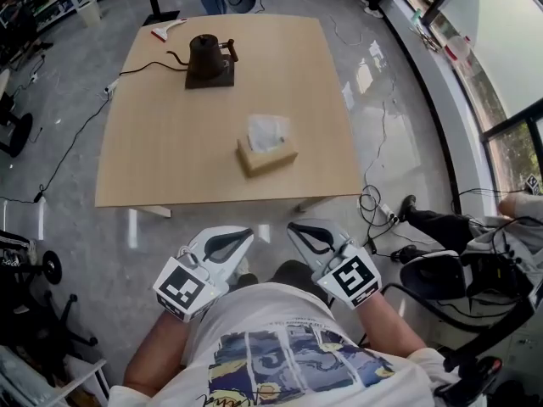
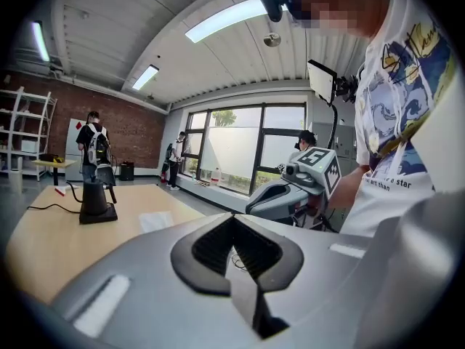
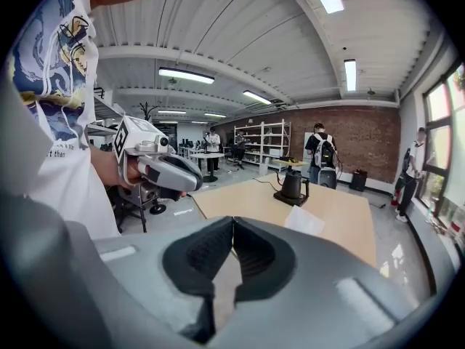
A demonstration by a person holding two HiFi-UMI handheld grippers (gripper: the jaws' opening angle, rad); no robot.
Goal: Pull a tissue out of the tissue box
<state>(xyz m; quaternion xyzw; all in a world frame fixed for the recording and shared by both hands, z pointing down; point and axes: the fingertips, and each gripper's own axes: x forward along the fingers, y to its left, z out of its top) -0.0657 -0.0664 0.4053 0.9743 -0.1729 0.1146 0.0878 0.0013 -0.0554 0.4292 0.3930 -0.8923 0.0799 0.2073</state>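
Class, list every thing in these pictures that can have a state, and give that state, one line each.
tissue box: upright on the table, a tissue sticking out of its top.
kettle: upright on its base.
left gripper: shut, empty, short of the table.
right gripper: shut, empty, short of the table.

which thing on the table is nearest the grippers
The tissue box, tan with a white tissue sticking up, near the table's front edge; the black kettle and the small white thing sit farther back.
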